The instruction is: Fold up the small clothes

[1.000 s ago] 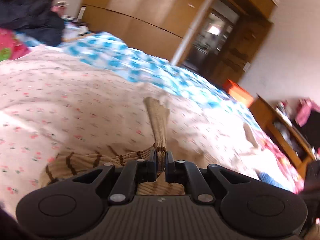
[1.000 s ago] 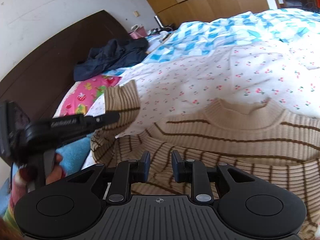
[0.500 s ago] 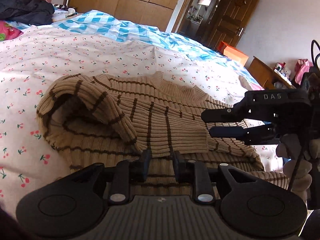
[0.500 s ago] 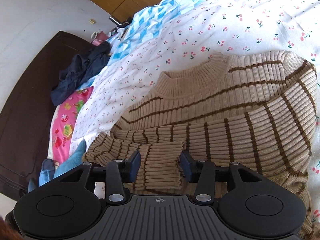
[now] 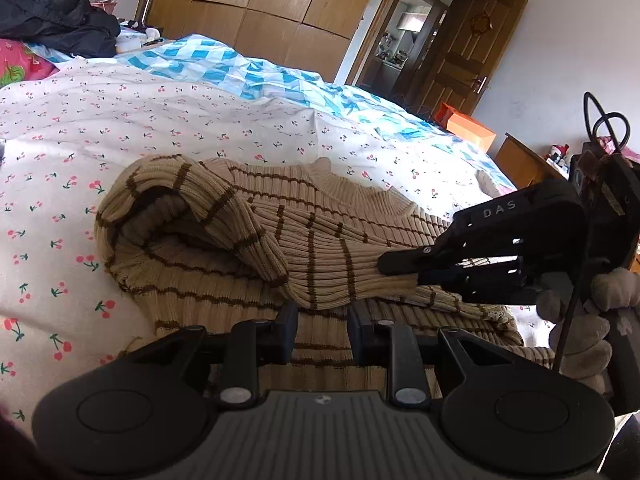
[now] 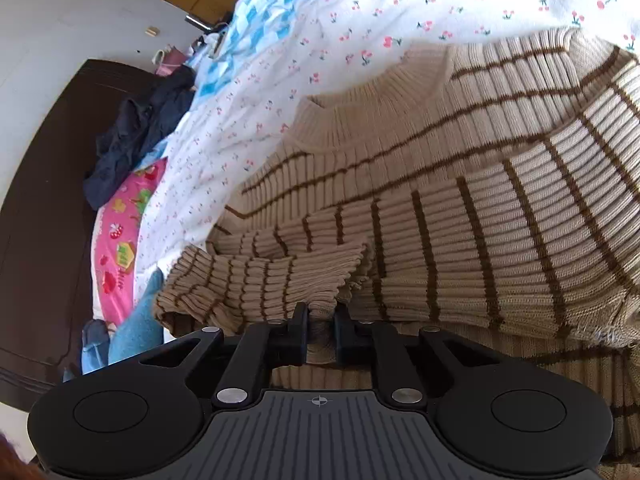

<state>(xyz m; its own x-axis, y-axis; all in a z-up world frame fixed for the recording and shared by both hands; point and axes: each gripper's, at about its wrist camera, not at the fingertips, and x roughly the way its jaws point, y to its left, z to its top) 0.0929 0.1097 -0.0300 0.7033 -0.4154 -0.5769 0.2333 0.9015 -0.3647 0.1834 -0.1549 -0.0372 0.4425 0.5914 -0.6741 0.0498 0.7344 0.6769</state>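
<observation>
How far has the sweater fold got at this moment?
Done: one sleeve of the striped sweater lies folded across the body. In hand: the right gripper is pinched on that sleeve's cuff, while the left gripper hangs open over the hem. Left: the collar and body are spread out on the cherry-print sheet, so the body folds remain.

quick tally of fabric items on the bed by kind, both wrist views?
Striped sweater: 1
Dark clothes pile: 1
Cherry-print sheet: 1
Blue-checked quilt: 1
Pink printed fabric: 1
Blue cloth: 1
Total: 6
</observation>
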